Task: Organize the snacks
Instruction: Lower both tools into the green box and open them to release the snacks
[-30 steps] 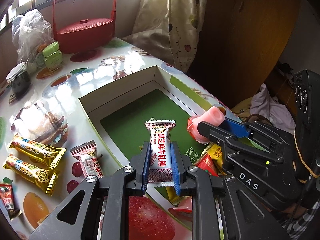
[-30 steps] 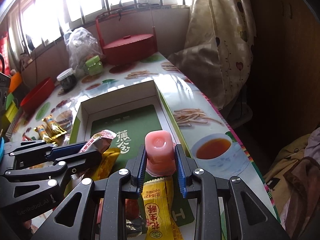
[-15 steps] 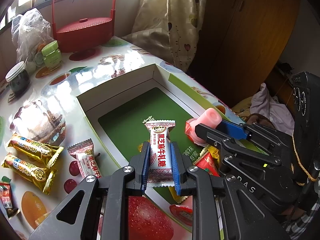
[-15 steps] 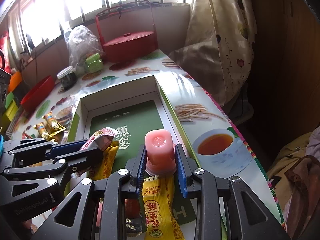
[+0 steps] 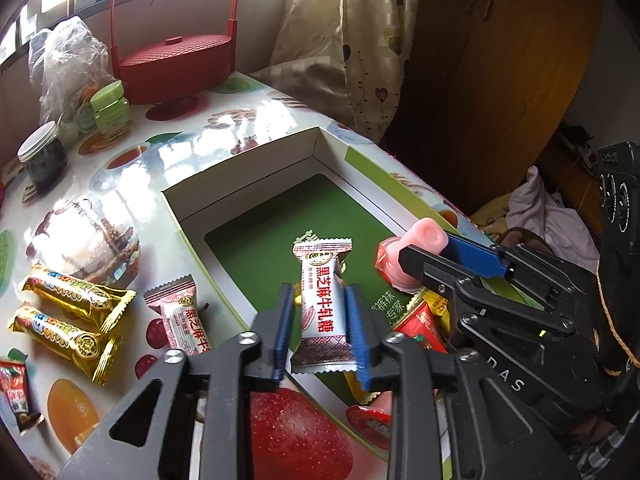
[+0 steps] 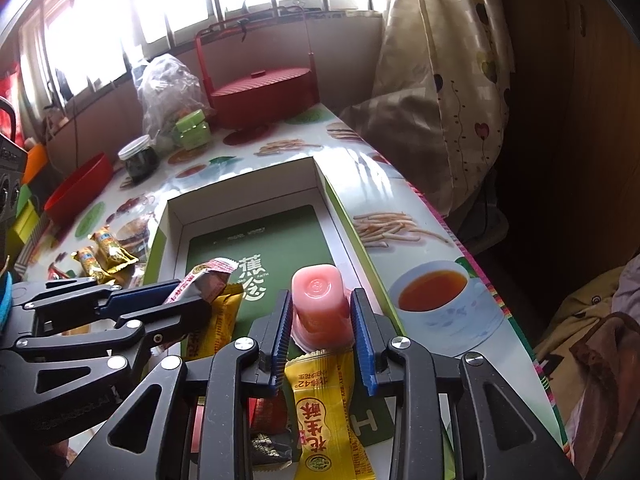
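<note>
My left gripper is shut on a white nougat candy with red lettering, held above the near end of the open green-lined box. My right gripper is shut on a pink jelly cup over the same box, to the right of the left gripper. The right gripper also shows in the left wrist view. Yellow and red snack packets lie in the box's near end.
On the table left of the box lie a second nougat candy, two gold-wrapped bars and a red packet. At the back stand a red lidded basket, a plastic bag, jars and a red bowl.
Both grippers have edged slightly forward over the box, each still holding its snack.
</note>
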{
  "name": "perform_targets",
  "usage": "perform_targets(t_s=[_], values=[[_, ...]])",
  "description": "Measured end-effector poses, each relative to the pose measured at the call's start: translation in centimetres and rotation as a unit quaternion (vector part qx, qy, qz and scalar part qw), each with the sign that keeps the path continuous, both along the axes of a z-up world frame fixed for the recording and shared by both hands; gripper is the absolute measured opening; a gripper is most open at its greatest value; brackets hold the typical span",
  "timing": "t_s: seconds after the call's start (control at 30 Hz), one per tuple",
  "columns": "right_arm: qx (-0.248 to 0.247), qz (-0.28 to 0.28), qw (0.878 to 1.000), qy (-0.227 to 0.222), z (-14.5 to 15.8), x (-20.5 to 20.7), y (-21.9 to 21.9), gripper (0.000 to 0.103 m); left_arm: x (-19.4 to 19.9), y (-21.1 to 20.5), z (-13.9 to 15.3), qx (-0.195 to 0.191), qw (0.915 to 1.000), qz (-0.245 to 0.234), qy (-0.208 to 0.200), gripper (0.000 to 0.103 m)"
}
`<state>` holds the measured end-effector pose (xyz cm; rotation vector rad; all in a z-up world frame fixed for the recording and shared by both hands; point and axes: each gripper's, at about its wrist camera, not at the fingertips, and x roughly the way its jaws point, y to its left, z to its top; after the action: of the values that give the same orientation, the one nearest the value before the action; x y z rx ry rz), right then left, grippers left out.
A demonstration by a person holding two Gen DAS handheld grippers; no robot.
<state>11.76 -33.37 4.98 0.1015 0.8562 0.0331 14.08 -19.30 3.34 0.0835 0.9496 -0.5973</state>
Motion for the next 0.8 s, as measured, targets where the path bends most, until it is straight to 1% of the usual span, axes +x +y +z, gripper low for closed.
perform_targets(t_s=[0.5,0.67,0.8], values=[[-0.002,0.001,1.000,-0.006,0.5,-0.2,0.2,0.036,-0.5,0.5,0.7,0.002,0.9999,0.007,-0.008,0.030],[-0.004,0.001,1.000,-0.013,0.9,-0.6,0.3,0.039,-0.5,1.3,1.1,-0.017,0.9997,0.016,-0.008,0.030],[-0.003,-0.001,1.000,-0.017,1.1,-0.9,0.3,0.041,-0.5,1.8,1.2,-0.017,0.9996,0.022,-0.010,0.030]])
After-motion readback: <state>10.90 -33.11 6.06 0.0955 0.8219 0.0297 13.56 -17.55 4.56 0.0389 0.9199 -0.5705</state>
